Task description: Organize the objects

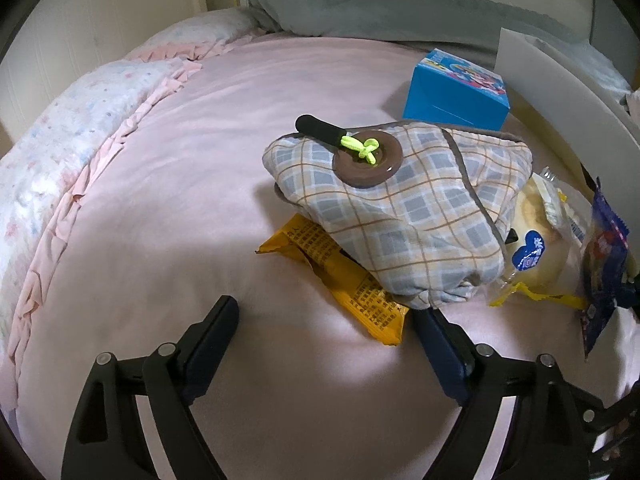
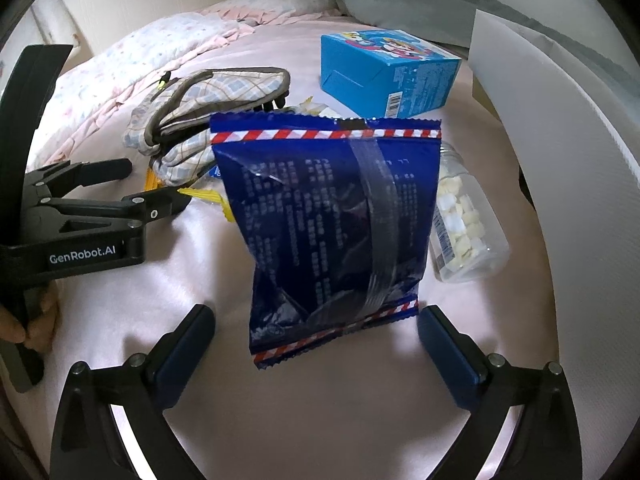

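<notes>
A dark blue snack bag [image 2: 332,224] with red-and-white striped seams lies on the pink bedsheet [image 2: 320,420]. My right gripper [image 2: 316,316] is open, and the bag's near end sits between its fingers, untouched by the pads. My left gripper [image 1: 326,320] is also open over the sheet. Its right finger [image 1: 436,336] is close to the end of a yellow snack packet [image 1: 344,280]. That packet lies partly under a folded plaid cloth [image 1: 412,220], which carries a brown disc with a neon-green lace [image 1: 366,158]. From the right wrist view, the left gripper [image 2: 156,188] points at the plaid cloth [image 2: 208,92].
A blue printed box [image 2: 384,72] stands behind the bag. A clear jar of pale candies [image 2: 464,220] lies to its right. A wrapped bun [image 1: 536,248] rests beside the cloth. A white board [image 2: 560,128] borders the right side. Pillows and a grey blanket [image 1: 360,0] lie at the back.
</notes>
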{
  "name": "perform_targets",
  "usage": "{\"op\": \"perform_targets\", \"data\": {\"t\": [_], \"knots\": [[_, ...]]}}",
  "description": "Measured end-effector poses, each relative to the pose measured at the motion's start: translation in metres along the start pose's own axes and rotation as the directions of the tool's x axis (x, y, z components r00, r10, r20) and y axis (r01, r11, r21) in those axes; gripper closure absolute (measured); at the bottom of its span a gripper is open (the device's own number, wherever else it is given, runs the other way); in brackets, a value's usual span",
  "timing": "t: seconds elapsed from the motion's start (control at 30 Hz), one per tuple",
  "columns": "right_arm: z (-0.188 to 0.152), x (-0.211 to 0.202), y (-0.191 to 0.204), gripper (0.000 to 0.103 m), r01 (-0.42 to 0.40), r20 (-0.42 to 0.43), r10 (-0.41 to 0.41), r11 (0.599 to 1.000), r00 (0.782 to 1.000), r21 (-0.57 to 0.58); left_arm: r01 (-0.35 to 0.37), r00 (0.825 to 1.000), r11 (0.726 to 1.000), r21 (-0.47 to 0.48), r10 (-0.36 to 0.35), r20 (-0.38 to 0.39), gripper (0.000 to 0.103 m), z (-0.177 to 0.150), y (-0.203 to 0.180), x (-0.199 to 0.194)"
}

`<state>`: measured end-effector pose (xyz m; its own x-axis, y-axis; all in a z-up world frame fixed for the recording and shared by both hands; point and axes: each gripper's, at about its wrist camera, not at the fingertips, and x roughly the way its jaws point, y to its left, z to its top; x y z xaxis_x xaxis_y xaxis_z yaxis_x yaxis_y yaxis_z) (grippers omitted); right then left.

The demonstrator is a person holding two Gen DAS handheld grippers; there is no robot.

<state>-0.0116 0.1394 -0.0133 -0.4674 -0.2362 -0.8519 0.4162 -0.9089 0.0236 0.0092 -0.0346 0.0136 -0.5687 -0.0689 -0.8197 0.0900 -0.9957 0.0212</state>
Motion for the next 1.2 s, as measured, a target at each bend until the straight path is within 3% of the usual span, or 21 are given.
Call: {"op": "perform_targets", "data": {"t": [0.1, 0.17, 0.27, 0.33, 0.5, 0.77, 1.2], "knots": [[0.0, -0.004, 0.004, 0.016, -0.001, 0.025, 0.002, 1.0, 1.0, -0.017, 0.027, 1.0, 1.0, 0.006, -0.027, 0.007, 0.038, -0.001, 0.002, -0.007], [0.003, -0.007, 0.013, 0.036, 0.01, 0.047, -0.008, 0.999, 0.999, -0.049, 0.04, 0.999, 0.999, 0.011, -0.04, 0.01, 0.05, -0.002, 0.002, -0.012], [0.005, -0.012, 0.021, 0.061, 0.019, 0.064, -0.013, 0.996, 0.998, -0.085, 0.045, 0.999, 0.999, -0.002, -0.045, 0.017, 0.055, -0.004, 0.003, -0.018], [0.009, -0.012, 0.025, 0.068, 0.014, 0.067, -0.008, 0.996, 0.998, -0.09, 0.031, 0.999, 0.999, 0.014, -0.031, 0.032, 0.056, -0.003, 0.001, -0.024], [0.011, -0.029, 0.014, 0.07, -0.018, 0.115, 0.023, 0.999, 0.993, -0.042, 0.022, 0.995, 0.999, 0.047, -0.026, 0.092, 0.056, 0.004, -0.005, -0.038], [0.016, -0.068, 0.01, 0.074, -0.07, 0.203, 0.073, 0.997, 0.977, -0.019, 0.077, 0.982, 0.997, 0.022, -0.08, 0.173, 0.056, 0.018, -0.004, -0.066], [0.026, -0.081, 0.015, 0.074, -0.066, 0.219, 0.079, 0.996, 0.973, -0.063, 0.111, 0.966, 0.985, 0.136, -0.139, 0.218, 0.055, 0.03, -0.039, -0.082]]}}
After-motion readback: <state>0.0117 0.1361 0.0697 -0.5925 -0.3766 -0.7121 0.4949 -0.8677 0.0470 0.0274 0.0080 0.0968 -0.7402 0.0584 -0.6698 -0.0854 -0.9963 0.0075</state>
